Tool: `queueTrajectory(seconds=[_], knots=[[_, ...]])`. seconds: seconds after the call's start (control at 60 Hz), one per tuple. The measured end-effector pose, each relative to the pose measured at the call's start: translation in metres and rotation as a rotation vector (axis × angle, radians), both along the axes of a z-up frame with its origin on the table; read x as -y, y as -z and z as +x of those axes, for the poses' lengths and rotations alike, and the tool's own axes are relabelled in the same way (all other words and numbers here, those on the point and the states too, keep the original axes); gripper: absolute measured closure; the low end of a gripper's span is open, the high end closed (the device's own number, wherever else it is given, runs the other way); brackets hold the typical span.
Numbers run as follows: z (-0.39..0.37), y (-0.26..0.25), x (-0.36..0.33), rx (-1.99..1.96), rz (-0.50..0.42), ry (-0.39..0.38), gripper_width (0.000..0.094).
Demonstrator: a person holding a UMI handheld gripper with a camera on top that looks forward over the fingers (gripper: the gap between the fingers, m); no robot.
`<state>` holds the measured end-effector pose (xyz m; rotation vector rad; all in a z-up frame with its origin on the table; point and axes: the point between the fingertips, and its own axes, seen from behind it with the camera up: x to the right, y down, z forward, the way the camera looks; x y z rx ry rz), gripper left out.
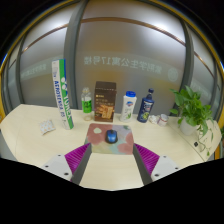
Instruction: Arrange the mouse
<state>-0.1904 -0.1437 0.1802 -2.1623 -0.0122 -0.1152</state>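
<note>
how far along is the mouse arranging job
Looks mostly done or not yet begun; one frame cannot say which. The mouse sits on the mouse pad, just beyond the fingers. In hand: nothing, the gripper is open and empty, short of the pad. Left, if anything: closing in on the mouse to adjust it. Bottles stand behind, untouched.

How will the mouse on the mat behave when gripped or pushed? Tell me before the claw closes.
The mouse looks like a small rigid shell, so probably stiff and light. Its rounded, smooth top may slip between the pads unless it is gripped at the sides. Sitting low and flat on the mouse mat, it should slide rather than tip or roll. The claw is open, short of it.
</note>
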Motion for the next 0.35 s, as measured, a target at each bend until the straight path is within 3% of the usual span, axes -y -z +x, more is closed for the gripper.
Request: queueTrajectory(seconds=[0.35], knots=[[-0.014, -0.039, 0.076, 0.003, 0.05, 0.021, 0.0083]])
